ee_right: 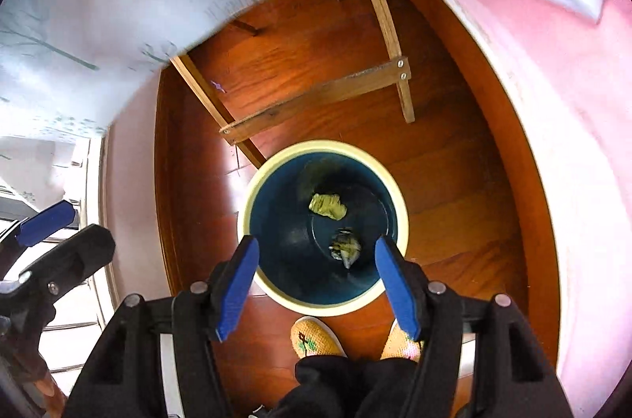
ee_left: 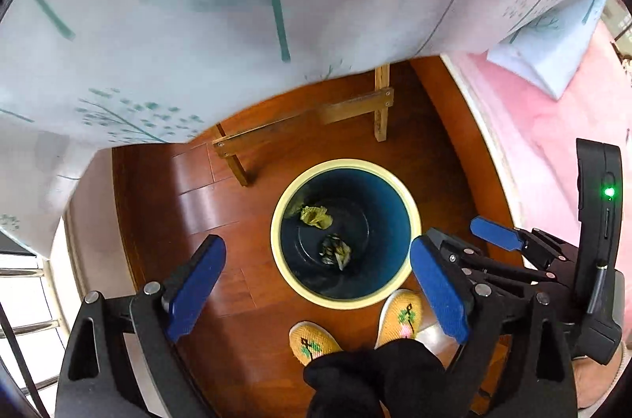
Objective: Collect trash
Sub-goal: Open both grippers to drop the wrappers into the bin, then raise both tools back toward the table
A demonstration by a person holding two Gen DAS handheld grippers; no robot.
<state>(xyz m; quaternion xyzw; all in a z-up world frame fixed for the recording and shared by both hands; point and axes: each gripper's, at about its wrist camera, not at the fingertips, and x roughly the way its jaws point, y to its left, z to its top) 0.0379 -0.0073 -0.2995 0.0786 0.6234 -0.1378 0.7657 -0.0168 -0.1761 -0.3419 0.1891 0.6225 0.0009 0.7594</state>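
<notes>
A dark blue trash bin with a cream rim [ee_left: 343, 164] [ee_right: 324, 145] stands on the wooden floor right below both grippers. On its bottom lie a crumpled yellow-green scrap [ee_left: 316, 216] [ee_right: 328, 207] and a darker crumpled wad [ee_left: 335, 251] [ee_right: 347, 247]. My left gripper [ee_left: 316, 242] hangs over the bin, open wide, with nothing between its blue pads. My right gripper [ee_right: 316, 244] is also open and empty above the bin's near rim. One blue finger of the right gripper [ee_left: 495, 232] shows at the right of the left wrist view, and a left finger [ee_right: 45, 222] shows at the left of the right wrist view.
A wooden table frame [ee_left: 300, 126] [ee_right: 316, 100] stands just beyond the bin, under a white cloth with teal branches [ee_left: 237, 3]. A pink surface [ee_left: 553, 126] runs along the right. The person's knitted slippers [ee_left: 312, 341] and dark trouser legs are just in front of the bin.
</notes>
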